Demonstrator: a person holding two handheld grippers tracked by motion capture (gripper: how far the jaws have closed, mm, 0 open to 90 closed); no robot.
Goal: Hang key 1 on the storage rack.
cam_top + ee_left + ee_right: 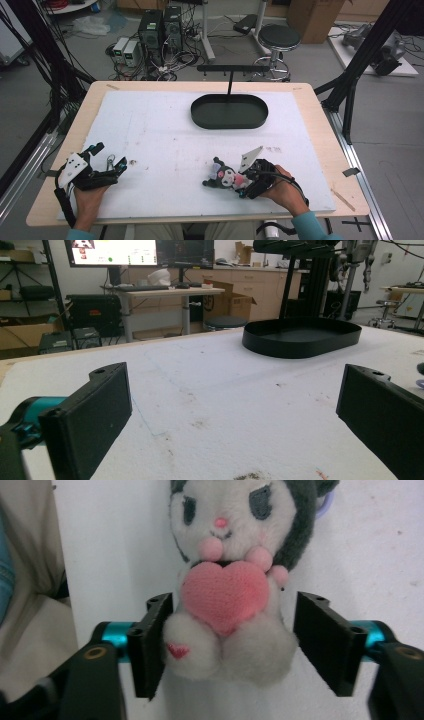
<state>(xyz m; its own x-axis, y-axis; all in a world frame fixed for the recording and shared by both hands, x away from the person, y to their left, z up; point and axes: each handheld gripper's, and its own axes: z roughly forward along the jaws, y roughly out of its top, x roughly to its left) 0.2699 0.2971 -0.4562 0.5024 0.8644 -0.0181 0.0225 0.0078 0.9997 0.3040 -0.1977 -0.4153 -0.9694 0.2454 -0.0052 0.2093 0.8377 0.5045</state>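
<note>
A plush toy (227, 177) with a white face, dark grey hood and pink heart lies on the white sheet near the table's front right. In the right gripper view the plush toy (225, 590) has its lower body between the jaws of my right gripper (232, 645). One pad touches the toy's side and the other stands a little off it, so the gripper is open. In the high view a hand holds my right gripper (241, 186) just right of the toy. My left gripper (109, 159) rests at the front left, open, and my left gripper (235, 410) has nothing between its jaws.
A black oval tray (229, 125) sits at the back middle, under a black stand with a hook rail (231, 67); the tray (300, 347) lies ahead of the left jaws. A white sheet (165, 130) covers the wooden table. A small metal bit (133, 162) lies beside the left gripper.
</note>
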